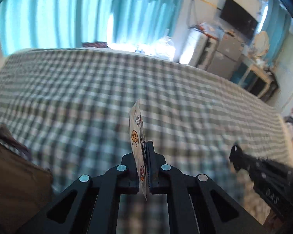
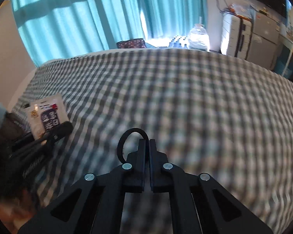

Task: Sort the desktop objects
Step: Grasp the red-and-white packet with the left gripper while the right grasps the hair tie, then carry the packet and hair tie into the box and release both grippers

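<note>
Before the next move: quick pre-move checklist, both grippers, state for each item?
1. Left gripper jaws shut on the snack packet: ok.
2. Packet seated firmly: cannot tell; it stands on edge and sticks out well past the jaws.
3. Right gripper jaws shut on the black loop: ok, though what the loop belongs to is hidden.
4. Grippers apart from each other: ok; the left one sits off to the side in the right wrist view.
5. Drop spot for either item in view: not ok; only the checked cloth shows ahead.
6. Image sharp enough for placing: not ok; the cloth is motion-blurred.
</note>
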`<state>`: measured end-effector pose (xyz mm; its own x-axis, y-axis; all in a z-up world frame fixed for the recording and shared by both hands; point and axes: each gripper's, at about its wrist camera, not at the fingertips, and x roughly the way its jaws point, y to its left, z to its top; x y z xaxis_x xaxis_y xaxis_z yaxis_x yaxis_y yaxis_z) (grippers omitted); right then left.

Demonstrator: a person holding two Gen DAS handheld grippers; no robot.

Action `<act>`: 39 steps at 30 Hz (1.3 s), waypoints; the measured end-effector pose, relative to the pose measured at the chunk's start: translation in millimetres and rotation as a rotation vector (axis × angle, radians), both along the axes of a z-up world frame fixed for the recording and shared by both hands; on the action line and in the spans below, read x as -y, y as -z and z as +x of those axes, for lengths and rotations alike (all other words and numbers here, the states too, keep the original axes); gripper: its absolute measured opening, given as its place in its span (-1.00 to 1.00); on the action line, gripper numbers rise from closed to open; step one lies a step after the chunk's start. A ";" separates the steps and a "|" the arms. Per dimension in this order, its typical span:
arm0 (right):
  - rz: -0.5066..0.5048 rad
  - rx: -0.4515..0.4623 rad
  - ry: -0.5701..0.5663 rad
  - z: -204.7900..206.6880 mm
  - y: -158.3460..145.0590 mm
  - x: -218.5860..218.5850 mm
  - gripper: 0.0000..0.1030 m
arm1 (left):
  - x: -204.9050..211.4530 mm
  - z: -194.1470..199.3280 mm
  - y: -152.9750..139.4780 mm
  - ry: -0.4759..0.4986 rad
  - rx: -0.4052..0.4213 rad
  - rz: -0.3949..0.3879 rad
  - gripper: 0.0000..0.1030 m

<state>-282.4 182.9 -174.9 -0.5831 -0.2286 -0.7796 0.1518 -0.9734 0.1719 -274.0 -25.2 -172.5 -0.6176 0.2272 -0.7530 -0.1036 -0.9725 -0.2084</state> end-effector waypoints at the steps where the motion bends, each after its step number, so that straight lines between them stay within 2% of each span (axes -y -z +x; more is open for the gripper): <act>1: -0.008 0.010 0.014 12.2 -4.0 -8.4 -0.94 | -6.1 5.7 -7.0 0.025 -0.011 0.008 -0.90; 5: -0.035 -0.005 0.049 63.1 -32.2 -32.1 -0.94 | -31.2 39.6 -49.2 0.134 -0.089 -0.028 -0.90; 9: -0.051 -0.053 0.057 109.6 -66.1 -40.2 -0.94 | -24.3 82.4 -88.6 0.127 -0.108 0.029 -0.90; 14: -0.145 -0.088 0.061 153.5 -101.3 -32.9 -0.94 | 3.7 127.0 -126.5 0.100 -0.112 0.007 -0.90; 21: -0.167 -0.164 -0.070 162.6 -155.1 53.1 -0.94 | 69.0 167.7 -172.0 0.005 -0.183 0.001 -0.90; 23: -0.177 -0.168 -0.120 161.3 -168.3 85.8 -0.94 | 91.5 175.1 -180.8 -0.023 -0.210 -0.029 -0.90; 28: -0.233 -0.146 -0.236 158.2 -178.1 175.9 -0.94 | 155.0 175.6 -178.0 -0.123 -0.186 -0.055 -0.90; 32: -0.224 -0.115 -0.278 151.6 -161.5 229.3 -0.94 | 195.2 171.4 -163.9 -0.154 -0.152 -0.048 -0.90; 39: -0.182 -0.080 -0.323 139.3 -136.5 270.3 -0.93 | 233.9 166.3 -133.8 -0.171 -0.090 -0.028 -0.89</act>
